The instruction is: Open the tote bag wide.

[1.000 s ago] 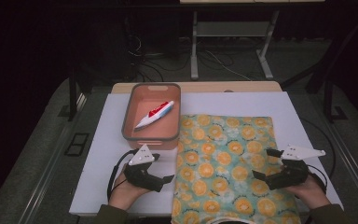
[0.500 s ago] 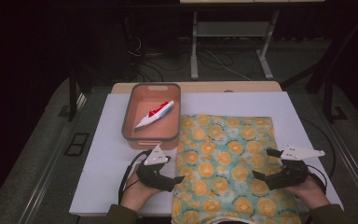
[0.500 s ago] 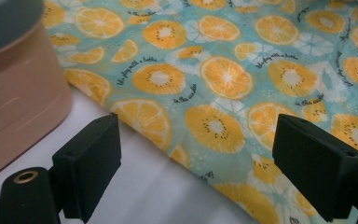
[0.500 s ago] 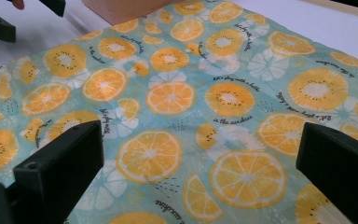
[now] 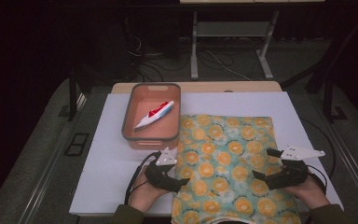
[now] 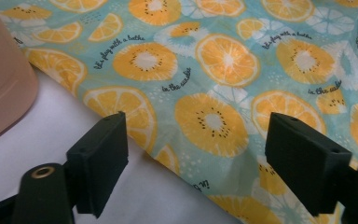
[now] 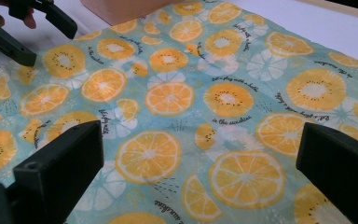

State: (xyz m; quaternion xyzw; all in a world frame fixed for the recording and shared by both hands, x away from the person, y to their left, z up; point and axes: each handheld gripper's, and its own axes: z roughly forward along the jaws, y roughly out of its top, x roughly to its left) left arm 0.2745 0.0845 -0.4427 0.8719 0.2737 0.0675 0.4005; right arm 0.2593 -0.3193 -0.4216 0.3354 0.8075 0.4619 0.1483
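A teal cloth printed with orange slices [image 5: 226, 158] lies flat on the white table cover [image 5: 107, 163]. My left gripper [image 5: 181, 170] is open at the cloth's left edge. In the left gripper view the left gripper [image 6: 200, 140] has its jaws wide apart, and the edge of the cloth [image 6: 223, 60] runs between them. My right gripper [image 5: 263, 164] stands open over the cloth's right part. In the right gripper view the right gripper [image 7: 200, 158] is spread above the cloth [image 7: 177, 93] with nothing held. The left gripper [image 7: 32, 28] shows far off at the top left there.
A pink tray [image 5: 135, 135] with a red and white tube [image 5: 154, 115] in it stands just left of the cloth's far corner. Its rounded corner [image 6: 0, 79] is close to my left gripper. The tabletop's wooden far edge [image 5: 200, 87] shows behind, with dark floor and cables beyond.
My left gripper has moved right, from the bare table cover to the cloth's left edge. The right gripper has stayed where it was.
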